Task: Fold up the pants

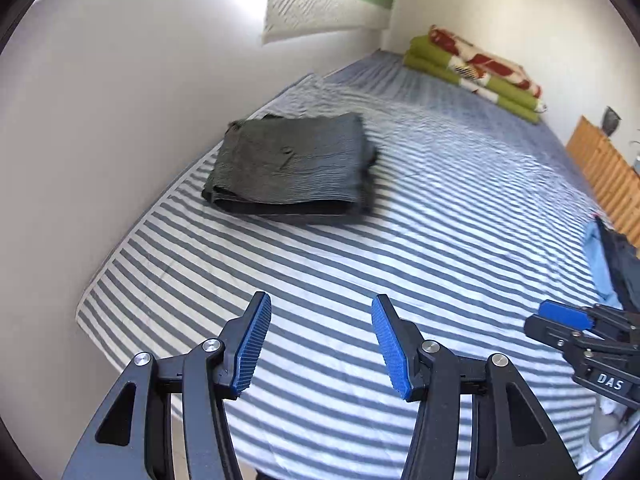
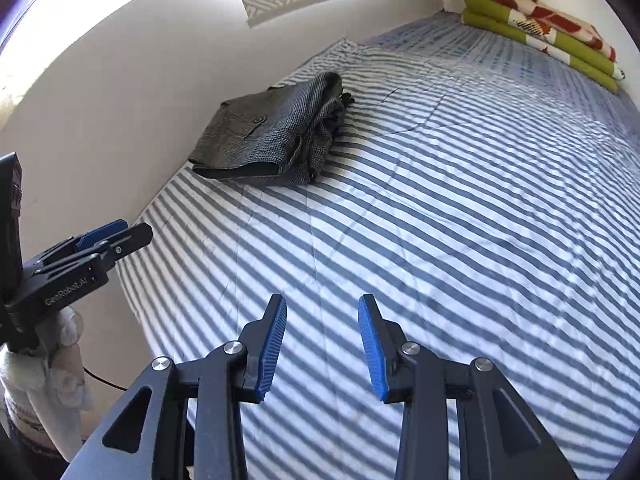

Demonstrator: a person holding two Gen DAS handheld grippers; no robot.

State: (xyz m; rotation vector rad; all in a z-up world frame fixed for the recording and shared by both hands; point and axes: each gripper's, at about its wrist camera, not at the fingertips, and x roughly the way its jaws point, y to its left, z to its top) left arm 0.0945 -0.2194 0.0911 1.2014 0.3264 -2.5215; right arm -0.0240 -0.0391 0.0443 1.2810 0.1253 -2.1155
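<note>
pants (image 2: 276,136) folded on bed (image 2: 440,240) by wall, right edge blurred in left view | left gripper (image 1: 320,344) agape, empty | right gripper (image 2: 322,344) agape, empty | clothes (image 1: 612,264) cut off at frame edge

"DAS" on right tool (image 1: 568,322); "GenRobot.AI" on left tool (image 2: 116,236)

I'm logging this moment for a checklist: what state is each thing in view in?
Dark grey checked pants: folded into a compact stack, lying on the bed near the wall.
Striped grey-and-white bedsheet: spread out, slightly wrinkled.
Green and red patterned blanket: folded, at the far end.
Left gripper: jaws open, empty.
Right gripper: jaws open, empty.
</note>
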